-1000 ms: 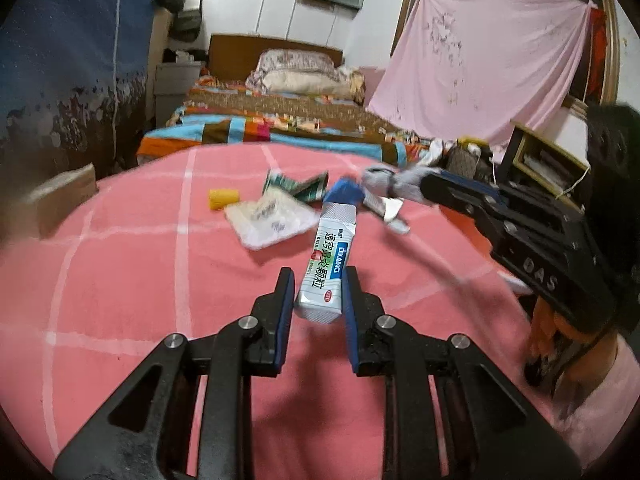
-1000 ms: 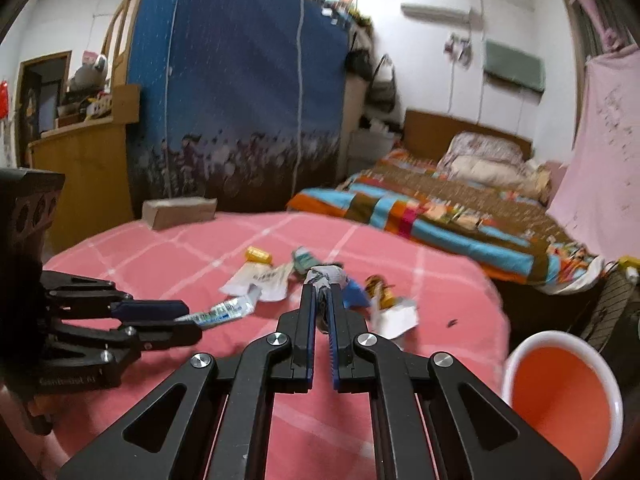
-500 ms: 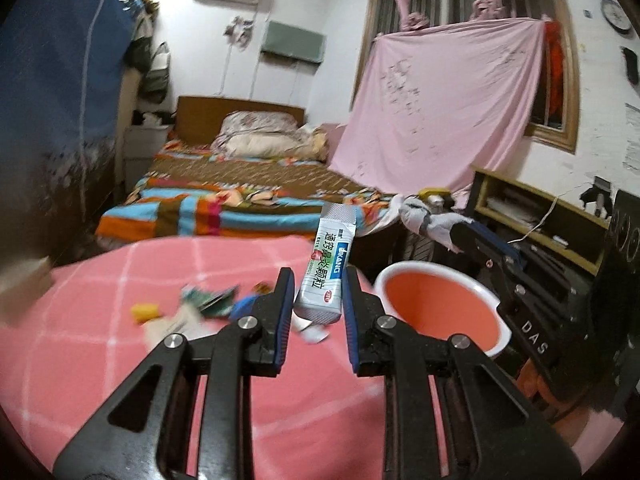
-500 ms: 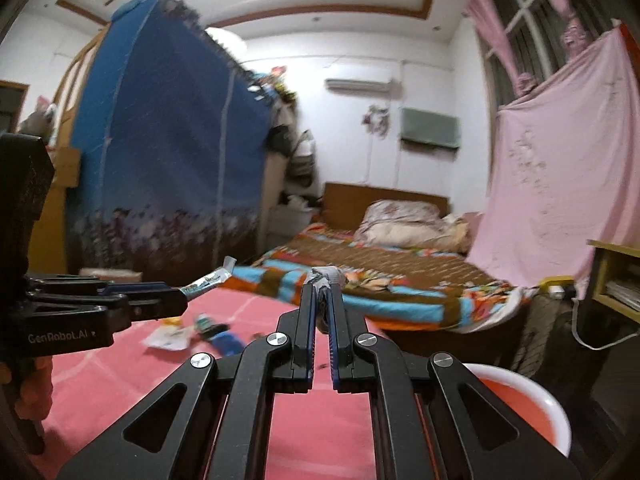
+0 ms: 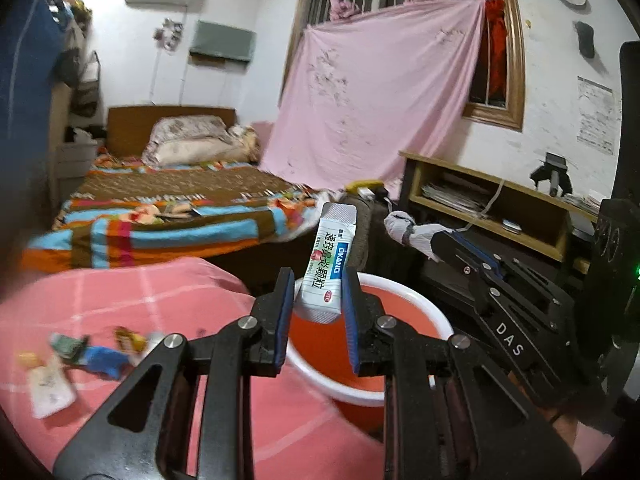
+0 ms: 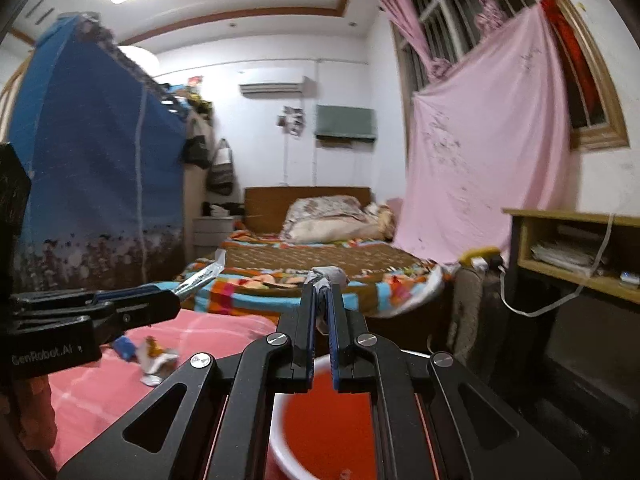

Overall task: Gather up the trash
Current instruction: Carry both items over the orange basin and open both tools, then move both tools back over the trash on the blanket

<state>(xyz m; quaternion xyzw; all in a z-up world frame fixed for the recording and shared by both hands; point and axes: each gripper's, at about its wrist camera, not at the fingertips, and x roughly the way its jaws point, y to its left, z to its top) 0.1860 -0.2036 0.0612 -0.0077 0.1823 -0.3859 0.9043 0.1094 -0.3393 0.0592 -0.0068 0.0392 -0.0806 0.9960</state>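
My left gripper (image 5: 316,300) is shut on a white medicine sachet (image 5: 330,264) with blue and green print, held upright over the near rim of the orange bin with a white rim (image 5: 412,312). My right gripper (image 6: 320,300) is shut on a crumpled grey-white wrapper (image 6: 326,276) and hangs above the same bin (image 6: 324,432). In the left wrist view the right gripper (image 5: 438,242) reaches in from the right with the wrapper (image 5: 404,228) past the bin's far side. The left gripper (image 6: 168,300) and the sachet (image 6: 200,278) show at the left of the right wrist view.
Several scraps of trash (image 5: 92,356) lie on the pink checked table cover (image 5: 120,304), also seen in the right wrist view (image 6: 156,360). A bed (image 5: 168,200) stands behind, a wooden shelf (image 5: 492,208) at the right, a blue wardrobe (image 6: 96,176) at the left.
Both grippers have swung right from over the table to over the orange bin, still holding the sachet and the wrapper. The trash on the table now lies to the left.
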